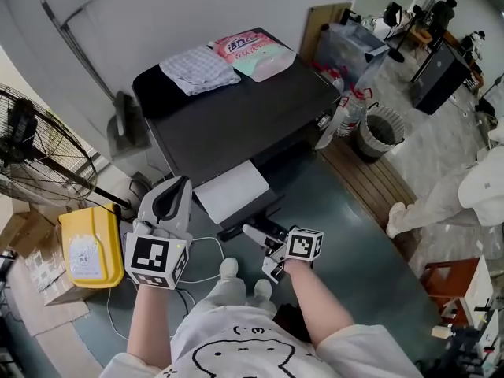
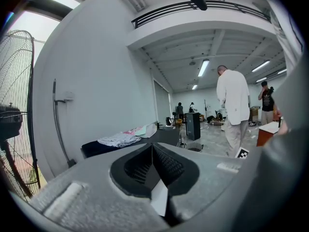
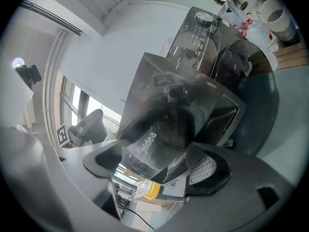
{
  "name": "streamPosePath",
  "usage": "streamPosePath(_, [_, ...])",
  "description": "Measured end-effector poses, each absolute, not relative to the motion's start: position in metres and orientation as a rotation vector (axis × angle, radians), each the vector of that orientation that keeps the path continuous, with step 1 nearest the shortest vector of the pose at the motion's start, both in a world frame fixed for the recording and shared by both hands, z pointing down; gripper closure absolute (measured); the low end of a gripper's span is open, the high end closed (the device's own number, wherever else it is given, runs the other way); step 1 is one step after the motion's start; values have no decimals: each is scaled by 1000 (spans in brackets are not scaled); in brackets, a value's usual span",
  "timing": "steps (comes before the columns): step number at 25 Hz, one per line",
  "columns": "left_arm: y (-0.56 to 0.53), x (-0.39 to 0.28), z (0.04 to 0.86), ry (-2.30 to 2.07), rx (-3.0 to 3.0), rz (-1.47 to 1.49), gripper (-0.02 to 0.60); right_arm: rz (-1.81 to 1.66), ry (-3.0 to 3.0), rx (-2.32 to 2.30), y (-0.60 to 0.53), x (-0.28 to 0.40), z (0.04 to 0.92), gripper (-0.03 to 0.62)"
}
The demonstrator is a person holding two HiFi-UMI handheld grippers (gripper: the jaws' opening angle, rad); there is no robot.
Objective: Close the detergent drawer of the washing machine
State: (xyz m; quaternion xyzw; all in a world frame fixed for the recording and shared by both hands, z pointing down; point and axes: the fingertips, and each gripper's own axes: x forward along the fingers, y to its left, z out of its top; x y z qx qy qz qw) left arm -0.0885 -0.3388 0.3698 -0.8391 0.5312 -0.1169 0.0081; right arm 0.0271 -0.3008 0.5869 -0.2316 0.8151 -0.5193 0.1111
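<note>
A black washing machine [image 1: 236,116] stands ahead of me in the head view. Its detergent drawer [image 1: 232,191] is pulled out toward me, white inside, with a dark front panel [image 1: 250,217]. My right gripper [image 1: 264,239] is at that front panel, jaws open. In the right gripper view the glossy panel [image 3: 159,129] with its brand print fills the gap between the pads of the right gripper [image 3: 154,163]; contact is unclear. My left gripper [image 1: 168,199] is held left of the drawer, apart from it. The left gripper [image 2: 153,170] is shut on nothing.
On the machine's top lie a folded cloth [image 1: 201,69] and a pink bag [image 1: 252,52]. A yellow container [image 1: 87,246] and a fan [image 1: 31,156] are at the left. Cables [image 1: 201,266] run over the floor. A waste bin [image 1: 382,131] and a person in white [image 1: 465,195] are at the right.
</note>
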Motion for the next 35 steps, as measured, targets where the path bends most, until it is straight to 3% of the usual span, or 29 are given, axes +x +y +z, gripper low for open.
streamPosePath(35, [-385,-124,375,1693,-2622,-390,564,-1542,2432,-734,-388,-30,585,194])
